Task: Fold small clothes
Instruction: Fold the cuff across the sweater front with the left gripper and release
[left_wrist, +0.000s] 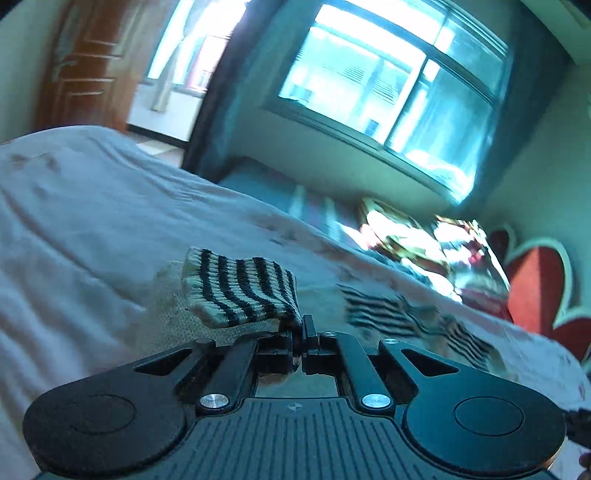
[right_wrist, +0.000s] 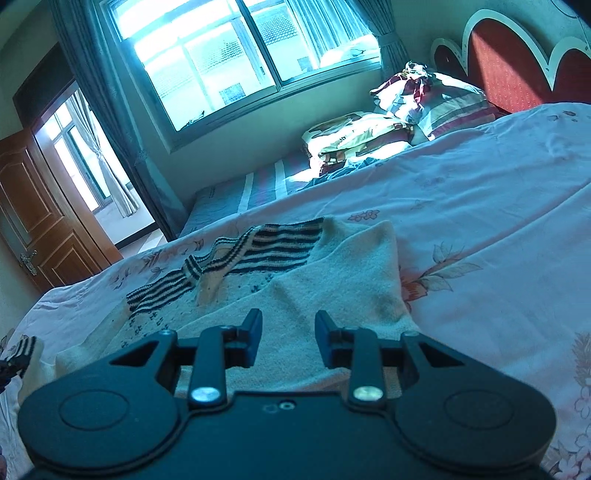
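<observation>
A small cream knit sweater (right_wrist: 332, 266) with black-and-cream striped collar and cuffs lies on the bed. My left gripper (left_wrist: 300, 325) is shut on a striped cuff (left_wrist: 240, 288) of the sweater and holds it lifted above the sheet. The blurred striped collar (left_wrist: 388, 314) shows to its right. My right gripper (right_wrist: 288, 332) is open and empty, low over the cream body of the sweater. The striped collar (right_wrist: 273, 243) lies just beyond it. The held cuff (right_wrist: 22, 350) shows at the far left of the right wrist view.
The bed has a pale floral sheet (right_wrist: 480, 206). Pillows and bundled bedding (right_wrist: 406, 114) lie by the red headboard (right_wrist: 509, 70). A window (right_wrist: 229, 55) and an open wooden door (right_wrist: 33, 206) are behind the bed.
</observation>
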